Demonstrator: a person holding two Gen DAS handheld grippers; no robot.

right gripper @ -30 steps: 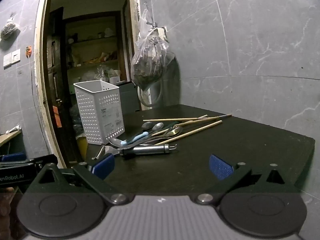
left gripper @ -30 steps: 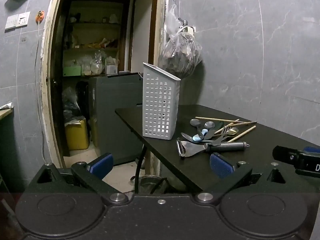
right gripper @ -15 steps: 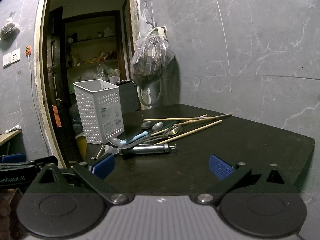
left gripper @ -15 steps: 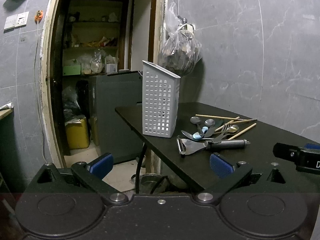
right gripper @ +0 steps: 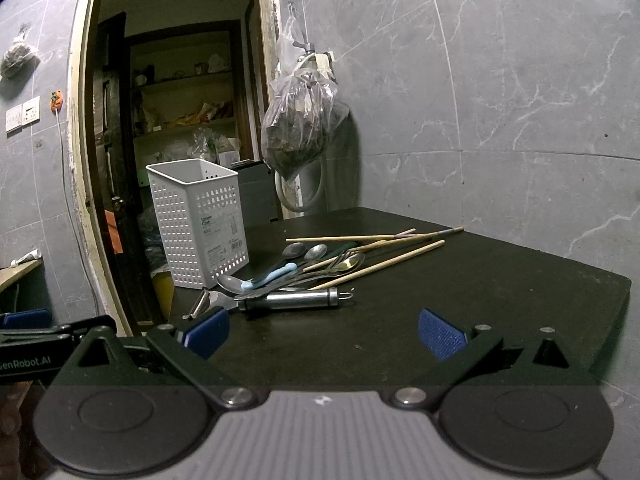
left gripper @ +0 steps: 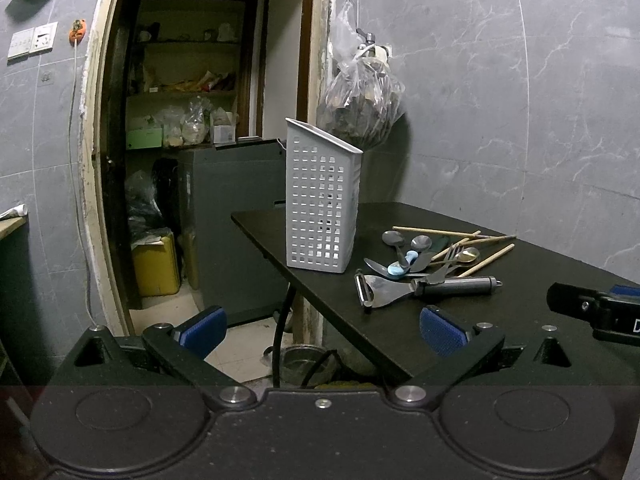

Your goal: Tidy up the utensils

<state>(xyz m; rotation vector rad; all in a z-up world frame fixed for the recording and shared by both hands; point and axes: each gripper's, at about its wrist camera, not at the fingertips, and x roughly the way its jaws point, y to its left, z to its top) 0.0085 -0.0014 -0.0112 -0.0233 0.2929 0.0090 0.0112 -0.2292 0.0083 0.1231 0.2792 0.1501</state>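
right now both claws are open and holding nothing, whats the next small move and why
Probably ease the right claw forward and down onto the peeler: it lies nearest, at the front of the utensil pile, and the white caddy stands upright just behind the pile, with nothing showing inside.

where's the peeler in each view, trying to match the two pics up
Left wrist view: the peeler lies right of centre on the black table, blade towards the left, just beyond the right fingertip.
Right wrist view: the peeler lies left of centre, its blade end behind the left fingertip.
Shared landmark: the white perforated holder, standing upright behind the peeler's blade end in both.
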